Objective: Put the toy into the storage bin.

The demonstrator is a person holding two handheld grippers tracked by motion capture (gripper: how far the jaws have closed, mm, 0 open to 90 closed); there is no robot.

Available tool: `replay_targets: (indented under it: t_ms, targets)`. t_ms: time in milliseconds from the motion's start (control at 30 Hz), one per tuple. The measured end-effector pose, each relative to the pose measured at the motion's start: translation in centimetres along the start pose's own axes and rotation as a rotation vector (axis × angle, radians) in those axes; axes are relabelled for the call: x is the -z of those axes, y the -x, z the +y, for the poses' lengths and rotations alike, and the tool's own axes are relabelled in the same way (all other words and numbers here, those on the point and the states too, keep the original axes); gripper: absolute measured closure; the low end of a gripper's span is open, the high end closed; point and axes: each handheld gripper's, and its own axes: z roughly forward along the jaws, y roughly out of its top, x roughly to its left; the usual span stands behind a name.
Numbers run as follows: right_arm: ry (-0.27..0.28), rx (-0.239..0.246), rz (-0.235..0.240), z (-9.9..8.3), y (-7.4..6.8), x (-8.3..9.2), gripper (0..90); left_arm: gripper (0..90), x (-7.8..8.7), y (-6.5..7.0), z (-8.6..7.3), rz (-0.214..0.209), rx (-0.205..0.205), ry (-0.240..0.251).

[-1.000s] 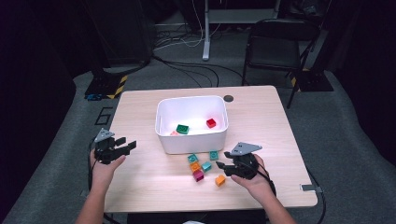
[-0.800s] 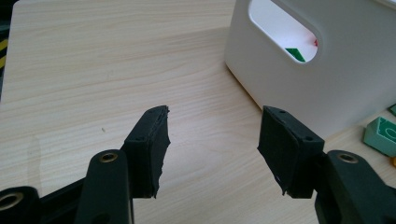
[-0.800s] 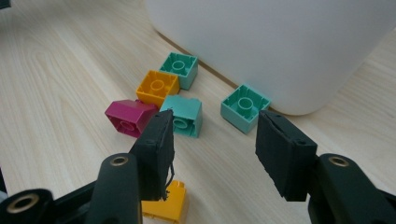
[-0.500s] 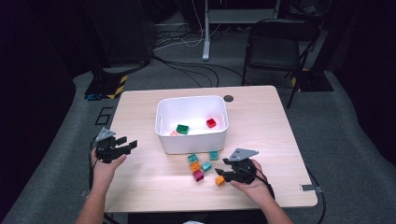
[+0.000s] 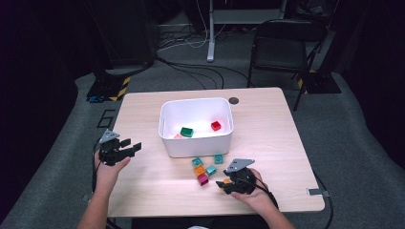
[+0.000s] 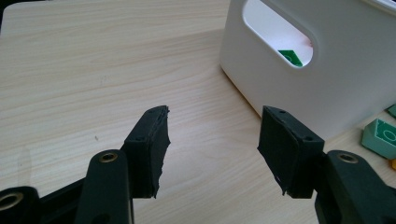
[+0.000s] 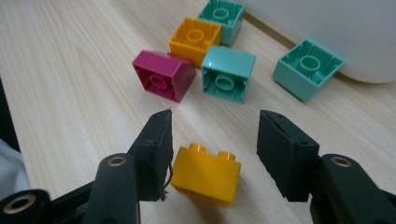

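Note:
A yellow-orange two-stud brick lies on the wooden table near the front edge. My right gripper is low over it and open: the brick sits between the jaws, close to the left pad and clear of the right one. In the high view that gripper is front right of centre. My left gripper hovers at the table's left side, open with nothing between its fingers, facing the white bin.
The white bin holds a green brick and a red brick. Loose bricks lie in front of it: magenta, orange and three teal ones. A chair stands behind the table.
My right gripper has sunk toward the table and now straddles the yellow-orange brick. The left gripper has stayed where it was.

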Motion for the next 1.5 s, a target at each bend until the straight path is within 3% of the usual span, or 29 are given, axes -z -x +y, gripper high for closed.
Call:
replay_targets:
  t_ms: [233, 500, 700, 1500]
  targets:
    - [-0.022, -0.014, -0.015, -0.8, 0.5, 0.2, 45.2, 42.3, -0.5, 0.2, 0.3, -0.01, 0.0, 0.005]
    - [-0.04, -0.03, -0.012, -1.3, 1.1, 0.3, 55.5, 42.8, -0.7, 0.3, 0.4, -0.009, -0.012, 0.011]
    - [-0.048, -0.04, -0.019, -1.1, 1.2, 0.3, 56.9, 42.8, -0.5, 0.3, 0.5, -0.009, -0.015, 0.002]
    - [-0.005, -0.055, -0.024, -0.3, 1.6, 1.3, 57.4, 42.8, -0.3, 0.1, 0.3, 0.0, -0.006, 0.011]
